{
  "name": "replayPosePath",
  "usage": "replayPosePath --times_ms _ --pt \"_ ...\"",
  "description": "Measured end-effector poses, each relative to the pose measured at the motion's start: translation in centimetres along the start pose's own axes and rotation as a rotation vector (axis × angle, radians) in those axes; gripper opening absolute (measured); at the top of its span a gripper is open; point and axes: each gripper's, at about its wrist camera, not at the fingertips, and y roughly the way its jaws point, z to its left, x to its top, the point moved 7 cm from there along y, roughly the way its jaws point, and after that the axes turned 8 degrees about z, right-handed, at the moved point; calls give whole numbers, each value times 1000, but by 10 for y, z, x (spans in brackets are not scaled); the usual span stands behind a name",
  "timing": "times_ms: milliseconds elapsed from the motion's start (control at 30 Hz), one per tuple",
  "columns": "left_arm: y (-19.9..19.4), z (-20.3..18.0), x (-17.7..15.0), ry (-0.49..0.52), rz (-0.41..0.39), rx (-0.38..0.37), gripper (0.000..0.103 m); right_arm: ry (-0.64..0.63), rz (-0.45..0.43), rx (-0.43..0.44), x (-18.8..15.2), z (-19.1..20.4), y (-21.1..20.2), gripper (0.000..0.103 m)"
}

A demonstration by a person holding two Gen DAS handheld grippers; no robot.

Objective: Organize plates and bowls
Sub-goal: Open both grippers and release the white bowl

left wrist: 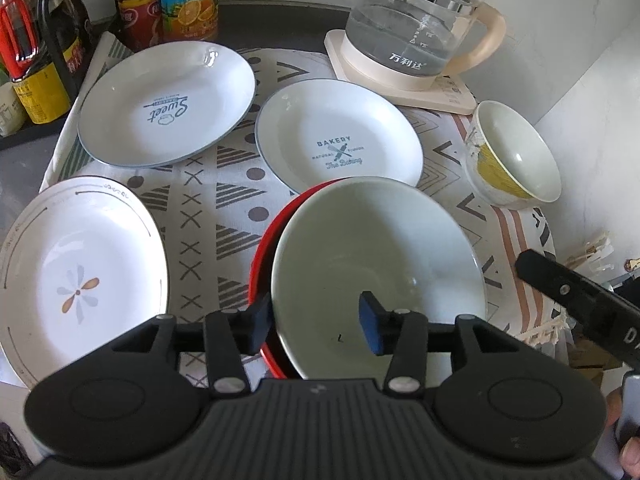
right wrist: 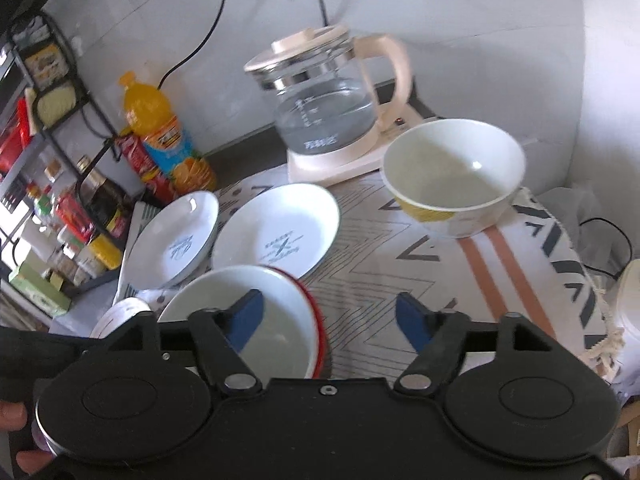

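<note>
Directly at the left gripper (left wrist: 318,326), a white bowl (left wrist: 378,264) is sitting nested in a red bowl (left wrist: 266,248), its rim passing between the parted, released pads. Rightward, the right gripper (right wrist: 330,322) is gaping empty. Beyond are lying two printed plates (left wrist: 340,136) and a yellow-patterned bowl (left wrist: 514,154).

One blue-rimmed plate (left wrist: 166,104) carries the word "Sweet", seen upside down from the left wrist. The smaller plate (left wrist: 340,136) beside it reads "BAKERY" above "The Baking". The glass kettle (left wrist: 416,20) bears the Chinese characters "万利达" on its cream base band.
</note>
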Motion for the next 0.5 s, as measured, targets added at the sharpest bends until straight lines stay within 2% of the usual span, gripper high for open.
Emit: replayPosePath --times_ms 100,167,233,300,400,467,500 --pt "-5 -1 3 9 -15 14 54 22 -8 18 3 -3 -4 83" --pt "-10 0 6 8 -37 39 65 33 -29 -14 6 -6 -8 85" --pt "-15 -1 10 15 -55 43 66 41 -48 -7 10 -7 -11 88" --pt "-21 -5 14 26 -65 44 66 64 -71 3 15 -8 -16 96" --pt "-29 -9 22 37 -92 44 70 81 -85 18 22 -12 -20 100" --pt "-35 -13 27 55 -123 42 81 87 -89 18 25 -16 -22 100" --pt "-36 -15 30 64 -132 44 83 85 -95 7 27 -17 -23 100"
